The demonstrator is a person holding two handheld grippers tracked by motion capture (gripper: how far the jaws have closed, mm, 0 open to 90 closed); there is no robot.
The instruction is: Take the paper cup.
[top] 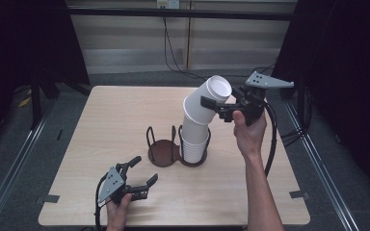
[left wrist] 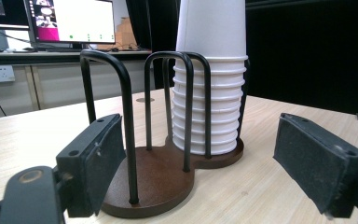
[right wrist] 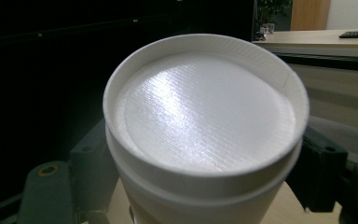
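A white paper cup (top: 211,98), upside down and tilted toward the right, is clamped by the right gripper (top: 215,107) above the table (top: 125,115). In the right gripper view the cup's (right wrist: 205,121) recessed bottom faces the camera, with a black jaw pressed against each side of it. In the high view its mouth sits over the top of the stack of nested cups (top: 194,142), so it's tipped off that stack rather than lifted clear; whether it's fully free can't be told.

The stack is parked upside down in the right-hand ring of a double cup holder (top: 164,153), a brown wooden base with black wire loops. The left ring is bare. From the left gripper view, the rims of the stack (left wrist: 208,107) are seen layered inside the wire loops of the holder (left wrist: 149,177).

The left gripper (top: 143,177) is kept low near the front-left of the table, jaws spread apart with nothing gripped, just short of the holder and aimed at it. No contact with the holder is seen.
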